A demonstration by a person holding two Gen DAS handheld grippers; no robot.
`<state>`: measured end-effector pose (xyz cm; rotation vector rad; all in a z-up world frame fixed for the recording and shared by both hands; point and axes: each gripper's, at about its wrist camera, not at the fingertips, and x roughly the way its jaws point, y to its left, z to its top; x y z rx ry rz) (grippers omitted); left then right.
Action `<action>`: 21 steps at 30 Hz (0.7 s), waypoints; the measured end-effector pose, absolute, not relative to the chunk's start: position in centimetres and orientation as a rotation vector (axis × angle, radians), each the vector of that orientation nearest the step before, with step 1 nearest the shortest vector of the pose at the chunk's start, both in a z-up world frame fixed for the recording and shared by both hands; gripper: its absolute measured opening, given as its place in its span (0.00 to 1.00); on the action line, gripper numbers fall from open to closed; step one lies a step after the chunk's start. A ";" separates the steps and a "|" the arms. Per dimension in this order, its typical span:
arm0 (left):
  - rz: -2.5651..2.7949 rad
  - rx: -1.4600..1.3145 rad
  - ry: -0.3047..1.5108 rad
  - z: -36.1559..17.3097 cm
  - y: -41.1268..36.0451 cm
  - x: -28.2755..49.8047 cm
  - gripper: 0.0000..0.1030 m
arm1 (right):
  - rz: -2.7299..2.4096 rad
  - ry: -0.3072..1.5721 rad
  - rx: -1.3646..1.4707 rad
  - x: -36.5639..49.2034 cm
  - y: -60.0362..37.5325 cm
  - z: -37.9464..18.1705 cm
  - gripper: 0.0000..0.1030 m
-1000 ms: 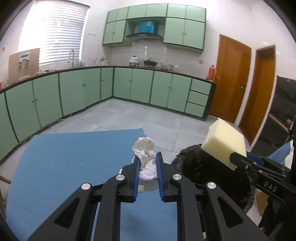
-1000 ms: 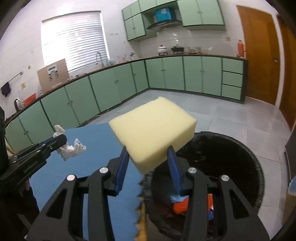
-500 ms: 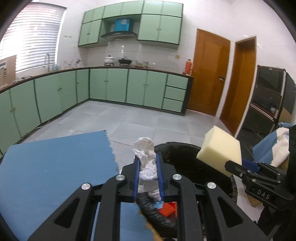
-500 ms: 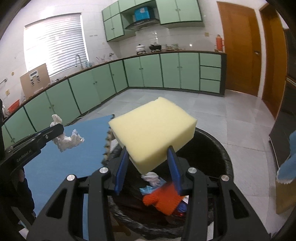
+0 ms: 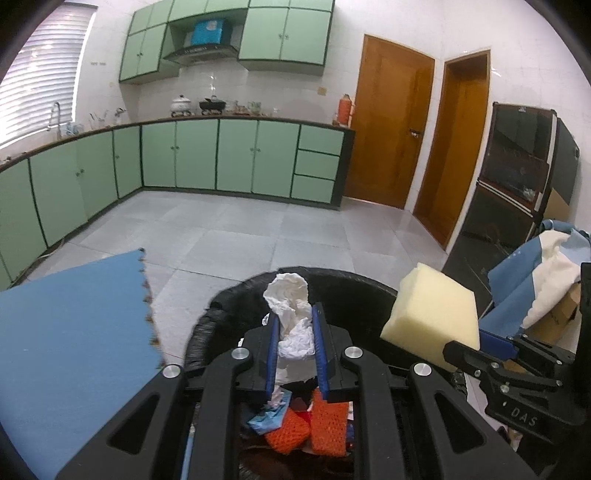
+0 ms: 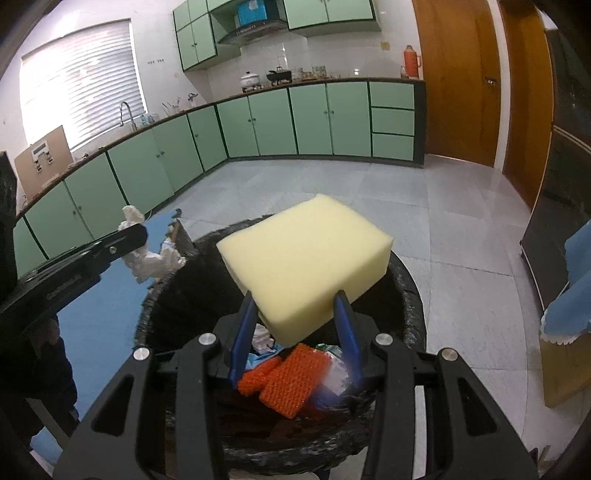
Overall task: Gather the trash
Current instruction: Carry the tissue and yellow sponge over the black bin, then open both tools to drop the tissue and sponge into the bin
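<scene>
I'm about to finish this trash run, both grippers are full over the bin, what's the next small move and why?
Probably open both grippers. The left gripper pinches the crumpled tissue and the right gripper clamps the yellow sponge, both above the black bin that already holds trash, so both should fall in.

Pale green cabinets [image 5: 236, 158] run along white tiled walls [image 5: 388, 22] under a dark counter. Right of the cabinets stand two orange wooden doors [image 5: 391, 129]; left of them a blinded window [image 6: 81, 81] glows. Grey floor tiles [image 5: 258, 236] spread before them.
</scene>
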<state>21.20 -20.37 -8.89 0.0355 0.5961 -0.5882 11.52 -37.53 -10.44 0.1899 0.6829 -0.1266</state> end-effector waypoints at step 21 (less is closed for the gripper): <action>-0.568 0.062 0.716 -13.4 -23.0 26.3 0.41 | -0.170 0.799 0.176 15.5 -39.4 -16.0 0.73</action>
